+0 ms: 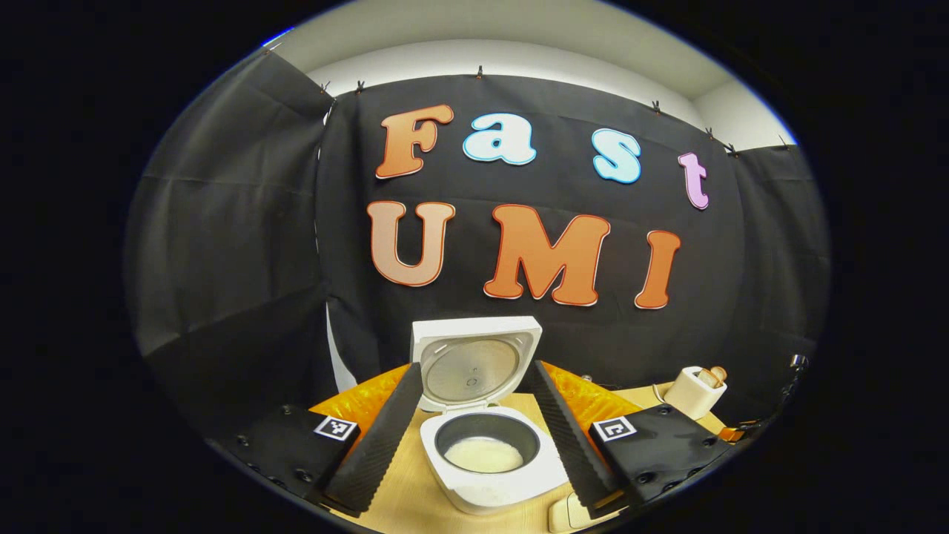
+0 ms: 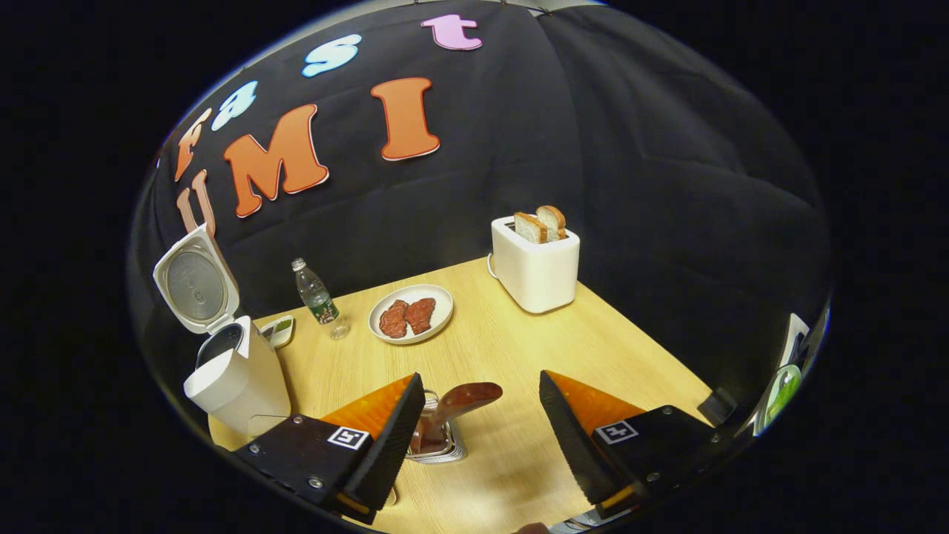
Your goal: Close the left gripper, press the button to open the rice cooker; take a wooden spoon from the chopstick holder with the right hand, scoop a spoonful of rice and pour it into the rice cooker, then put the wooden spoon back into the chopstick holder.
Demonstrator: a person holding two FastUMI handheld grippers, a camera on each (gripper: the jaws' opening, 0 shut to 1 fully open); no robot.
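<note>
My right claw (image 2: 474, 430), fingers spread wide and empty, has the wooden spoon (image 2: 461, 402) just ahead between them, standing tilted rightward in the chopstick holder (image 2: 437, 445) near the surface's (image 2: 519, 348) front edge.

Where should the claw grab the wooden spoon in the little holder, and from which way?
Grab the wooden spoon by the bare neck just under its bowl, coming down from above. It stands tilted in the chopstick holder, bowl end up, leaning toward the right claw's open gap; the holder hides its lower part. Probably turn the fingers to pinch across the thin handle, not the wide bowl.
</note>
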